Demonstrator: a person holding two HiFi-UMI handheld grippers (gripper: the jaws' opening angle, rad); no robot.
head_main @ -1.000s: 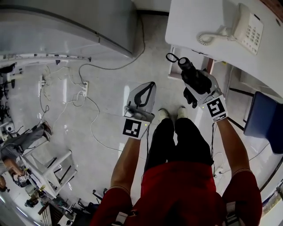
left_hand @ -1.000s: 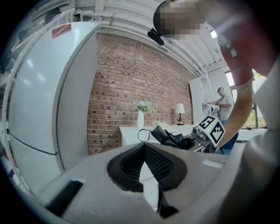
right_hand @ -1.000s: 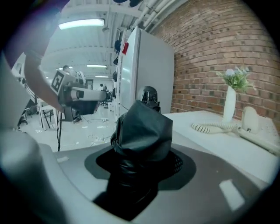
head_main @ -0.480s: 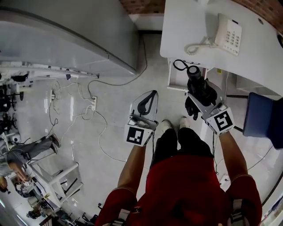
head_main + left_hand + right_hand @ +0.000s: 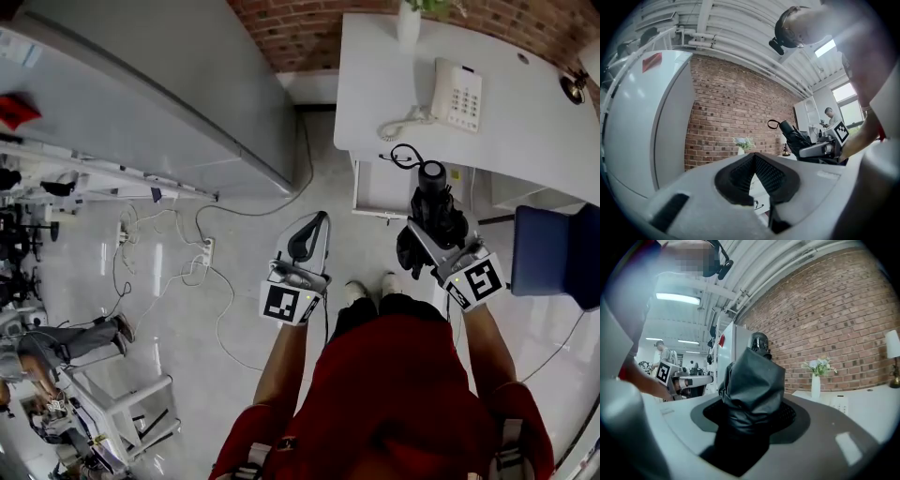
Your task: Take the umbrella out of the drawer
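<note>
My right gripper (image 5: 433,223) is shut on a black folded umbrella (image 5: 431,202) and holds it about level in the air over the floor, in front of the open white drawer (image 5: 380,192) under the desk. The umbrella's wrist loop (image 5: 405,155) hangs off its far end. In the right gripper view the umbrella (image 5: 752,380) fills the gap between the jaws. My left gripper (image 5: 317,225) hovers beside it to the left, shut and with nothing in it. The left gripper view shows its pads (image 5: 766,176) meeting at the tip, with the umbrella (image 5: 794,138) off to the right.
A white desk (image 5: 525,122) carries a corded phone (image 5: 457,94) and a vase (image 5: 410,21) against a brick wall. A blue chair (image 5: 555,253) stands at the right. A big grey cabinet (image 5: 178,103) is at the left, and cables and a power strip (image 5: 204,251) lie on the floor.
Both grippers have risen, the right one carrying the umbrella up with it. The head view has tilted up, so the desk top and brick wall now show.
</note>
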